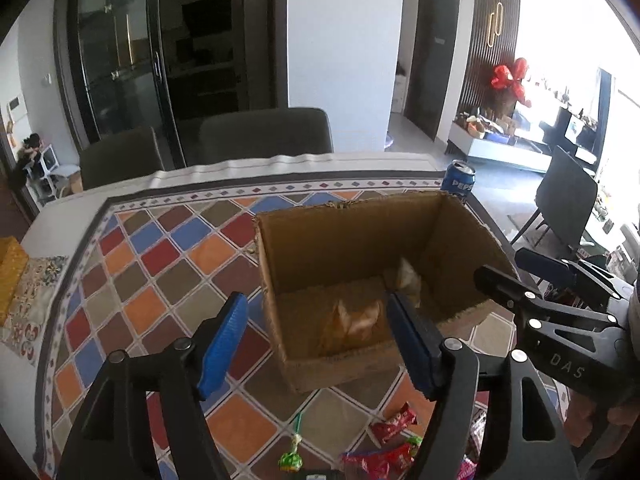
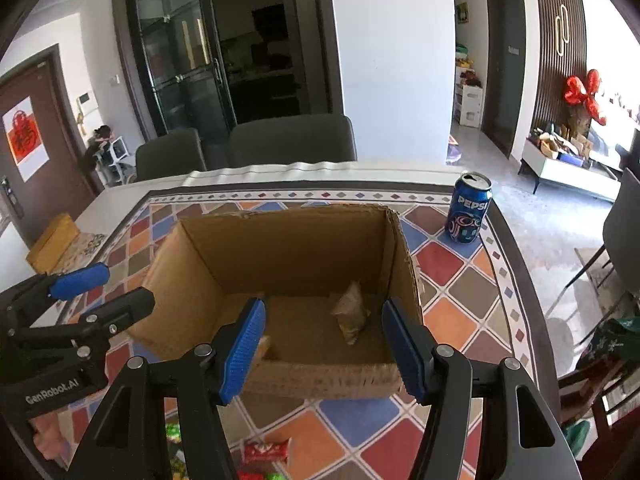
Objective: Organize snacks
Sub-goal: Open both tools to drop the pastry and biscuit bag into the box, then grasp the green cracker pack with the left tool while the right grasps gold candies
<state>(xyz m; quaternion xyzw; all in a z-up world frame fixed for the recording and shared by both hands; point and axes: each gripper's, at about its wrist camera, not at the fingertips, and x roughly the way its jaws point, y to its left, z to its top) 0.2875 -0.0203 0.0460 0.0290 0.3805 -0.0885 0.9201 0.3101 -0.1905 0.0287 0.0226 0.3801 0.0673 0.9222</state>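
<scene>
An open cardboard box (image 1: pixel 320 252) (image 2: pixel 288 248) stands on the patterned tablecloth. Inside lie small yellowish snack packets (image 1: pixel 352 320) (image 2: pixel 351 312). My left gripper (image 1: pixel 316 344) is open and empty, held above the box's near edge. My right gripper (image 2: pixel 324 352) is open and empty, also over the near edge; it shows in the left wrist view (image 1: pixel 516 276). Loose snacks lie on the cloth in front of the box: red wrappers (image 1: pixel 394 424) (image 2: pixel 266 451) and a green candy (image 1: pixel 291 459).
A blue Pepsi can (image 1: pixel 458 184) (image 2: pixel 469 210) stands behind the box on the right. Two grey chairs (image 2: pixel 292 140) stand at the table's far side. A yellow box (image 2: pixel 54 242) lies at the left table edge. Another chair (image 1: pixel 566 200) stands on the right.
</scene>
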